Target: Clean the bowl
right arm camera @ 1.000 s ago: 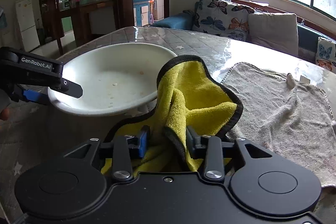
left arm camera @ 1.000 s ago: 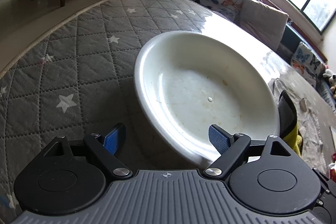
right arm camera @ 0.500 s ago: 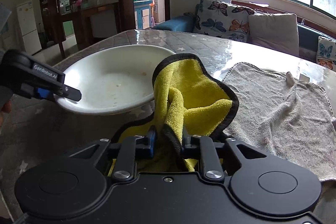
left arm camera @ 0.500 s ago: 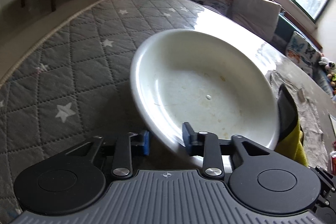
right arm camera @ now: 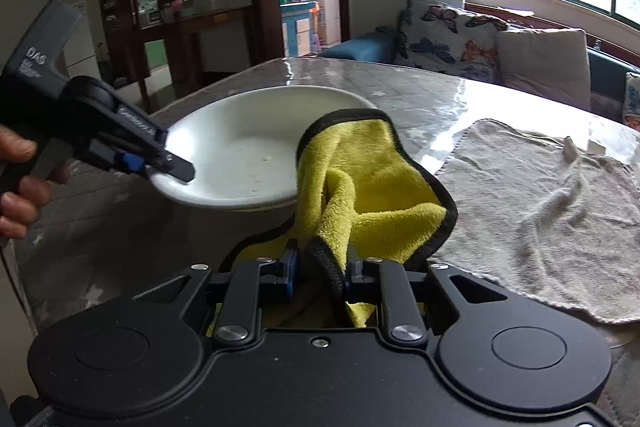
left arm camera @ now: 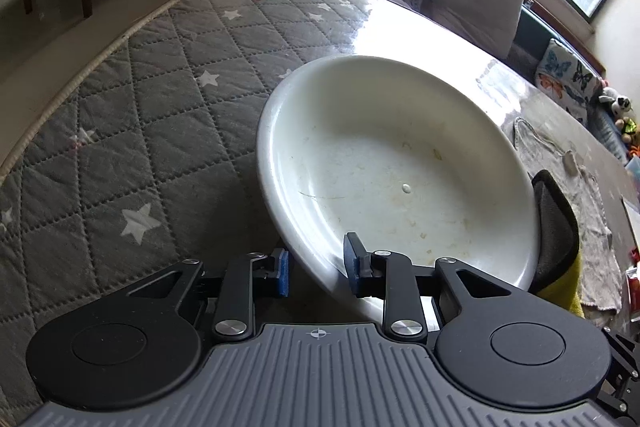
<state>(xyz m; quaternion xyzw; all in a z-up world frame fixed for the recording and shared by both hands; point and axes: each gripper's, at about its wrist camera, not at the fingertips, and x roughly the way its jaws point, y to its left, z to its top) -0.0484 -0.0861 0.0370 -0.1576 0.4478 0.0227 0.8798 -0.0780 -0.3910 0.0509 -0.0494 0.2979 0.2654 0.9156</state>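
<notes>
Gripping near rim of bowl (left arm camera: 394, 163), left claw (left arm camera: 316, 264) clamped, bowl tipped up off bench (left arm camera: 140, 115). Right claw (right arm camera: 320, 273) pinches yellow cloth (right arm camera: 360, 183), bowl just ahead-left. Specks inside bowl, wiping not yet begun; whole clean remains.

Left wrist view close above bowl (left arm camera: 396, 179) rim, facing steeply down across quilted table (left arm camera: 132, 131), right wrist view lower-angled, near yellow cloth (right arm camera: 372, 179), both sharing bowl, cloth, window-side cushions.
</notes>
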